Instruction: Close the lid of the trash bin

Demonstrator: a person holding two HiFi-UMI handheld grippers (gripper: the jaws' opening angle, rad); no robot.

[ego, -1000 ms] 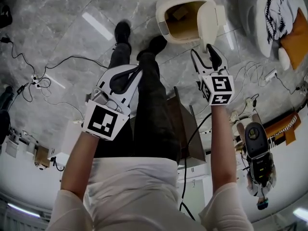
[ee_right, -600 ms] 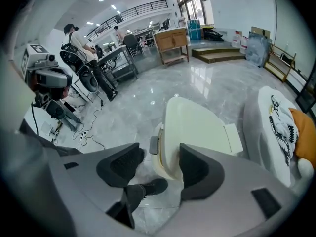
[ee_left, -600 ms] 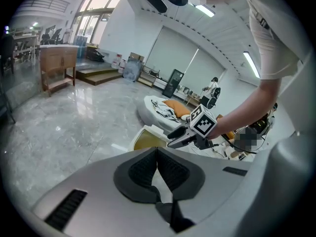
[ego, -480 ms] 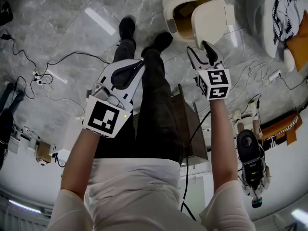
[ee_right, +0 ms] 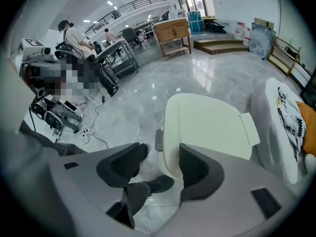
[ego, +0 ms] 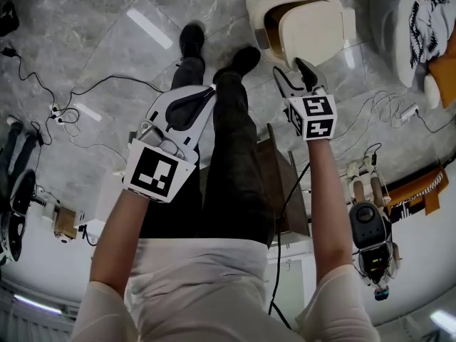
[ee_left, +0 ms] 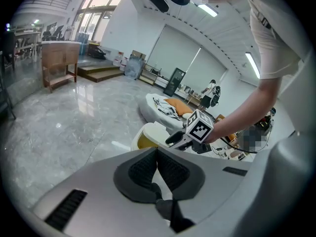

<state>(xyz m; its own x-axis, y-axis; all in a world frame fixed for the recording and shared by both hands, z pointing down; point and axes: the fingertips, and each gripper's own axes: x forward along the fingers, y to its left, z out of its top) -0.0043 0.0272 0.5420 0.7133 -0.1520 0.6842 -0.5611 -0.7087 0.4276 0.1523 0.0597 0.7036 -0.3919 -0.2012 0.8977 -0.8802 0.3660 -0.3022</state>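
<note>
just beside the one trash bin [ego: 265,9], its single lid [ego: 313,30] leaning over the mouth, the right tongs [ee_right: 163,152] gape wide, empty; left tongs [ee_left: 157,162], well apart, closed, empty. open floor [ee_right: 143,98] beyond the bin.

Bright, even light from ceiling strips [ee_left: 207,10]; their glare streaks the glossy floor [ego: 85,63] left of the right claw [ego: 287,67]; fisheye corners go dark.

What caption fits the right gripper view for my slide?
Open right gripper poised at the rim of the cream plastic trash-bin lid, over grey marble floor.
</note>
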